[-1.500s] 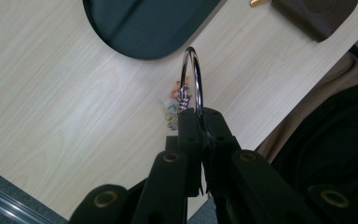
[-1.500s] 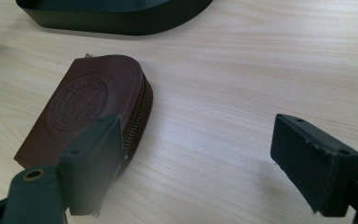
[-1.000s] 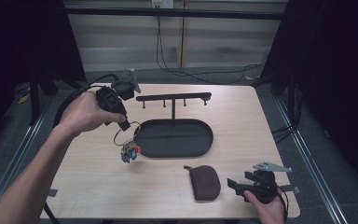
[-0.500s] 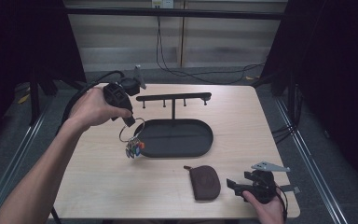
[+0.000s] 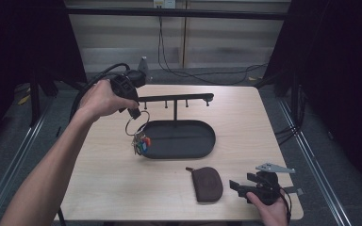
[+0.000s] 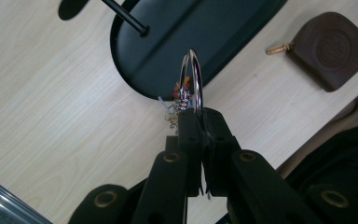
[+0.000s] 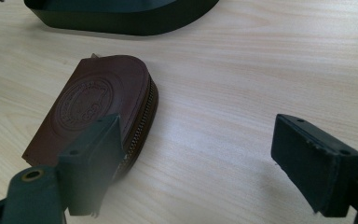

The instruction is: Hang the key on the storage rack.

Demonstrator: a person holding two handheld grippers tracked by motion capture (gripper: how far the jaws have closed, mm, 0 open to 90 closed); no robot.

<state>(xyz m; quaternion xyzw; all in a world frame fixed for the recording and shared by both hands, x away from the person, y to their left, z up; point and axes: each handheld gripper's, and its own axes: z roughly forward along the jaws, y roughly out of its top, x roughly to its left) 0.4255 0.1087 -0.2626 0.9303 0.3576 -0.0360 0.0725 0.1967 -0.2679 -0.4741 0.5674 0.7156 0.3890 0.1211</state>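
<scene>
Keys point(image 5: 141, 143) dangle from left claw point(image 5: 134, 113) beside tray point(image 5: 202, 141).

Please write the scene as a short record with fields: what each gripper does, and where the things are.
left gripper: shut on key ring, keys hanging above the table
right gripper: open, holds nothing, low on the table
pouch: brown, zipped, lying flat beside the right gripper
tray: black, oval, with a hook rack standing on it
</scene>
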